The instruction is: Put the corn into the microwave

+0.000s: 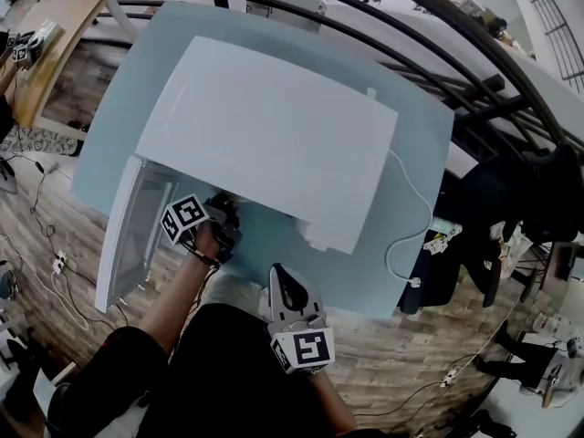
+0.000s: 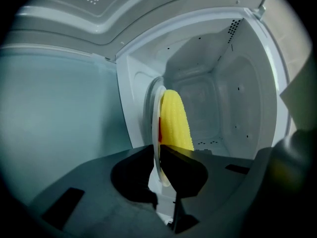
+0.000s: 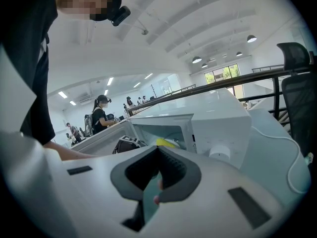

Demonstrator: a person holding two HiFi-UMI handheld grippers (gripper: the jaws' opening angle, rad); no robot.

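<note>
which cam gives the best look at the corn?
Left gripper view: the corn sits large and mid-frame on a white plate pinched by the left gripper, against the open microwave. Right gripper view shows only a yellow sliver in the doorway. Head view shows none; the microwave's top covers it.

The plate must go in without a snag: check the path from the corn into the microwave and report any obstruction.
Nothing visible blocks it. The door stands swung open, and the microwave cavity beyond the corn shows only bare white walls. The left gripper clamps the plate by its rim at the opening.
</note>
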